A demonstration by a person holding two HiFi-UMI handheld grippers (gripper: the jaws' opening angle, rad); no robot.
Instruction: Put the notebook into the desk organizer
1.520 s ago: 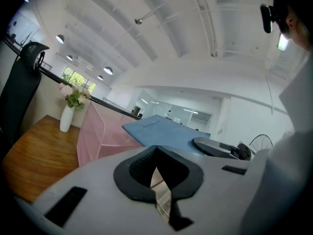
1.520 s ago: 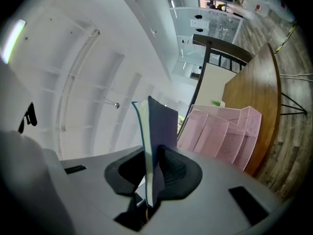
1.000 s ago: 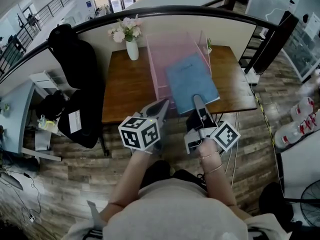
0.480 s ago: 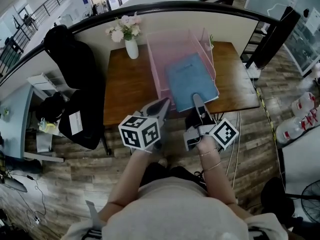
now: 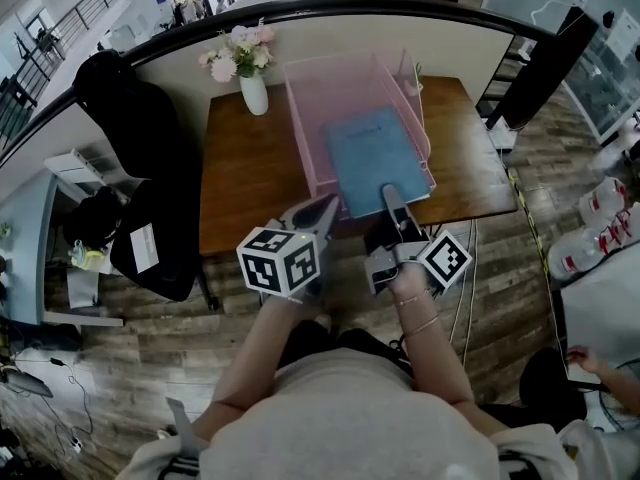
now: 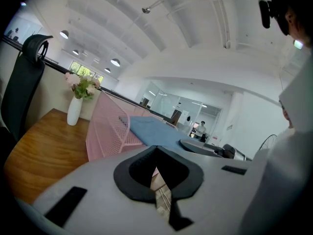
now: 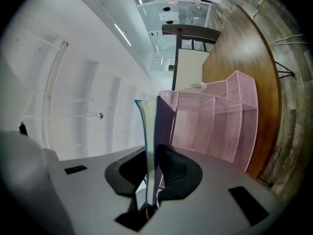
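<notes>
The notebook has slid deeper into the pink organizer. My right gripper, jaws just tightening, clamps its near edge; my left gripper is closed, empty. Letting go remains.

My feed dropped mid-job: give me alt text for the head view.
The right gripper, jaws just tightened, grips the blue notebook by its near edge, over the pink desk organizer on the wooden desk. The left gripper hovers alongside, empty.
</notes>
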